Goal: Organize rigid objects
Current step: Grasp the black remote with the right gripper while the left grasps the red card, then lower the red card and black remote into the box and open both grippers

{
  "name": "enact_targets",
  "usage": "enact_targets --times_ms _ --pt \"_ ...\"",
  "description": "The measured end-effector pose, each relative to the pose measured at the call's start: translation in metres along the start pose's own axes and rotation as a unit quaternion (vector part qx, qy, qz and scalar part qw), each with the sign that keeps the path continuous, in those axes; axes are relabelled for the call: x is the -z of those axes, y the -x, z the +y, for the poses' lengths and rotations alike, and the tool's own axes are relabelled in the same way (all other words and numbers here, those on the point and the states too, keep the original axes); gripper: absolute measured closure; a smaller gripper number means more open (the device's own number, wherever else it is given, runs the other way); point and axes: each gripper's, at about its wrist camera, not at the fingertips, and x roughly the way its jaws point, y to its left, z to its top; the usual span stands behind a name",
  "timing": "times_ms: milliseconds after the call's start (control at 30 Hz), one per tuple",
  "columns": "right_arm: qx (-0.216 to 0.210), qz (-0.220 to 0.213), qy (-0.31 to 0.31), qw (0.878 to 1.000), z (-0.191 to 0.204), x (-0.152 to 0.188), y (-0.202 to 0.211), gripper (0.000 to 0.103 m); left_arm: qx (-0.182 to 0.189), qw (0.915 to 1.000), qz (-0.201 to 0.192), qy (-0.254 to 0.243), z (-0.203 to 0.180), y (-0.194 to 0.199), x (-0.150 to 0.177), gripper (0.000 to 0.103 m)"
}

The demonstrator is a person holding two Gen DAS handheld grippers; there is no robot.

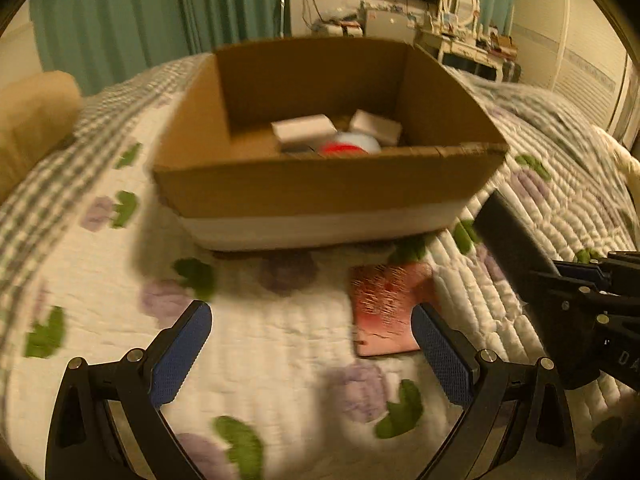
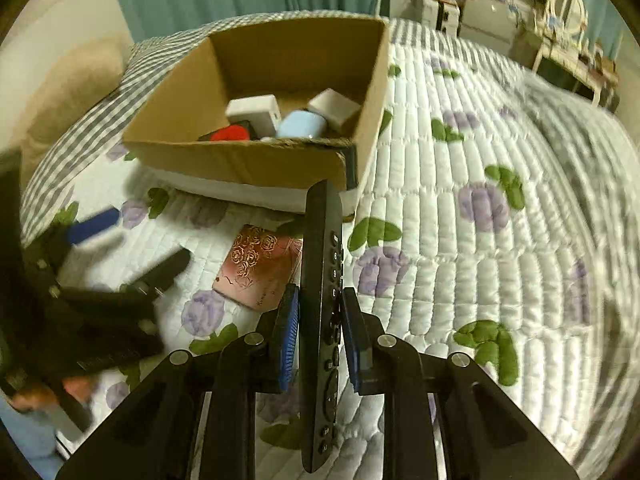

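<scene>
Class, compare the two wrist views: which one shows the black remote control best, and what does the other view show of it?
The right wrist view: the remote control runs lengthwise between the right hand-held gripper pads, its buttons readable. The left wrist view shows only its dark, blurred far end at the right edge, buttons hidden.

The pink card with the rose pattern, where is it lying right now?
The pink card lies flat on the quilt just before the cardboard box, left of the remote in the right wrist view.
</scene>
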Motion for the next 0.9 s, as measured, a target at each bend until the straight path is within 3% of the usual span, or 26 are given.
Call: enact_targets --times_ms 500,633,900 --pt "-0.023 0.005 -0.053 0.998 -0.02 0.005 -0.018 0.084 0.016 0.9978 0.059 -0.027 -0.045 -0.06 0.004 0.004" --pt "-0.018 0.003 -0.05 0.999 -0.018 0.006 -0.018 0.084 0.023 0.998 0.05 -0.033 -0.044 -0.052 0.003 0.033" --pt "-0.015 -0.031 -0.044 0.998 -0.013 0.011 -0.001 0.083 0.059 0.9973 0.042 -0.011 -0.023 -0.012 0.011 0.035"
